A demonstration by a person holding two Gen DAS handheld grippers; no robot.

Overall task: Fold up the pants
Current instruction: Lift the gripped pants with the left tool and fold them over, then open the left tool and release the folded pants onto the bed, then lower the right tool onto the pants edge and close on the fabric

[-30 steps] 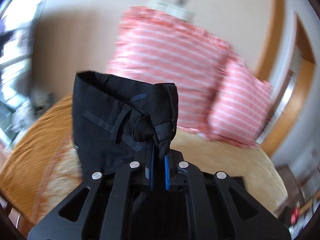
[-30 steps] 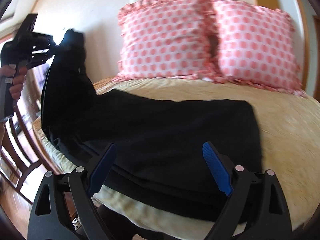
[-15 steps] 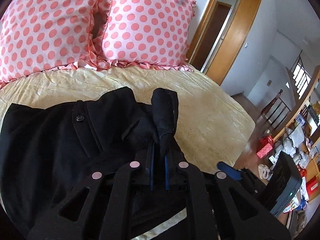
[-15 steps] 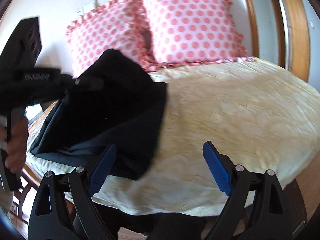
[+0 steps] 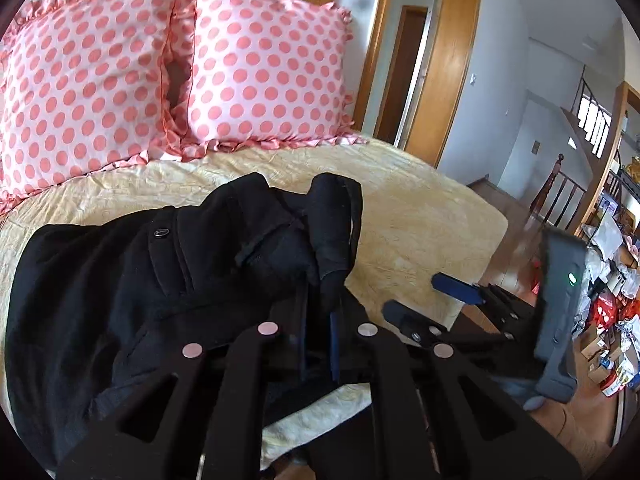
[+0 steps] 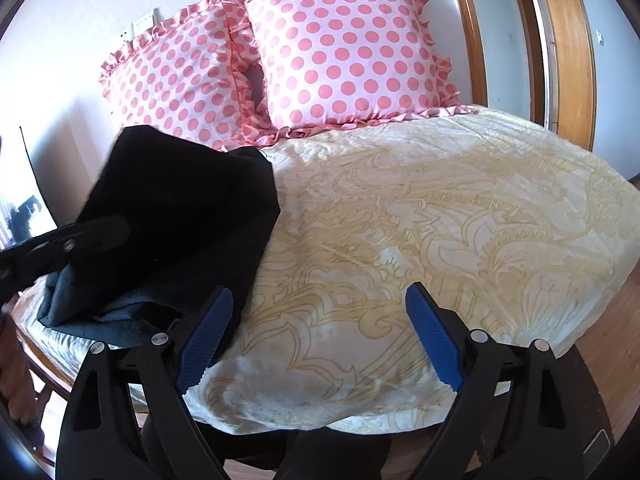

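One pair of black pants (image 5: 132, 280) lies bunched on the bed (image 6: 420, 220), on the side left of the two polka-dot pillows (image 6: 340, 52) and nearer me than they are. My left tool (image 5: 320, 300) is pressed together on a roll of the waistband, so that corner sits pinched and slightly lifted above the rest of the heap. My right tool (image 6: 316, 332) stands spread with nothing between its blue pads (image 6: 206, 340), hovering over bare bedspread right of the pants.

What worries me: if I let go now, the rolled waistband may spring open and the fold go crooked, since the layers beneath look rumpled, not flat. A pull toward me could also drag the whole stack, because its near edge already lies close to the mattress edge and could slide off. My two tools are near each other, so a careless swing might knock them together.

Room is generous to the right of the pants: open bedspread stretches toward the doorway (image 5: 404, 76). Toward the pillows there is less, and behind me only floor.
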